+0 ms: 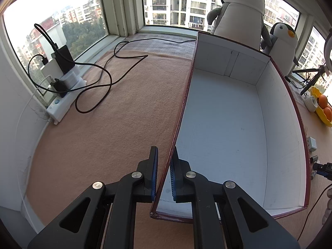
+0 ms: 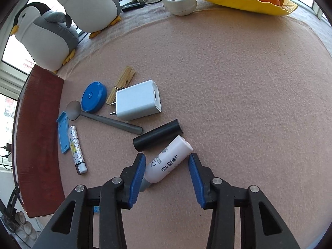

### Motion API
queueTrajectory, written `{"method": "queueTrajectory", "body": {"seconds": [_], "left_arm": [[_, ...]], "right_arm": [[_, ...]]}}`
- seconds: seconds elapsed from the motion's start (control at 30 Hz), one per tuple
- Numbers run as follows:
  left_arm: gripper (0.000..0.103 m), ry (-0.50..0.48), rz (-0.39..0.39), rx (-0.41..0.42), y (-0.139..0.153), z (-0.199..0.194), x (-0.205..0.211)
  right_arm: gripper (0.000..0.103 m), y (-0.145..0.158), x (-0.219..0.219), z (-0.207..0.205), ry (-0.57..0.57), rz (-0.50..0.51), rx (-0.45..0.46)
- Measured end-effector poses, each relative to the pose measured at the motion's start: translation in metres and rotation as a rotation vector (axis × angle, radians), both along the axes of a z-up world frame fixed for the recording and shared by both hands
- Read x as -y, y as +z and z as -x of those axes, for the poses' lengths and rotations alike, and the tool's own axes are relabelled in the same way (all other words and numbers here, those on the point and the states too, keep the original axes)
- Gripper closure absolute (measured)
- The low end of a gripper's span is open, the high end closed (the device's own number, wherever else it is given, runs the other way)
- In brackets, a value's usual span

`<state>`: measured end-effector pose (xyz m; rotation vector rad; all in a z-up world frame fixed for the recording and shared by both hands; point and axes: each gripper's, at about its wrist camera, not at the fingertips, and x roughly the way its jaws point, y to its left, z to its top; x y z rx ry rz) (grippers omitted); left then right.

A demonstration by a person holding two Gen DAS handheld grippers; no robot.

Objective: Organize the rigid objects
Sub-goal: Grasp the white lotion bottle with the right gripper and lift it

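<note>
Your left gripper, angled steeply down, is clamped on the near side wall of the empty red-rimmed white cardboard box.

Your right gripper, pitched steeper, straddles the white plastic squeeze tube at twelve o'clock; jaws part-open, right pad clear of it.

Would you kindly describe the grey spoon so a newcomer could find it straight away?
Start at the dark red box on the pink cloth; small items lie beside it. The grey spoon has its bowl by the blue round lid. It is the only long, plain grey piece.
</note>
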<state>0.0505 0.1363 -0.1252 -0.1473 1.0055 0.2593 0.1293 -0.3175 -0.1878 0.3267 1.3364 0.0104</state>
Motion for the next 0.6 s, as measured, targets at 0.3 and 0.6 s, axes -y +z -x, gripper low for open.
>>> {"method": "queueTrajectory", "body": {"seconds": [0.3,0.6], "left_arm": [[0.094,-0.001,0.001,0.000,0.000,0.000,0.000],[0.094,-0.001,0.004,0.001,0.000,0.000,0.000]], "right_arm": [[0.085,0.000,-0.005,0.006,0.087,0.097,0.013],[0.085,0.032,-0.015,0.027,0.126,0.128,0.110]]}}
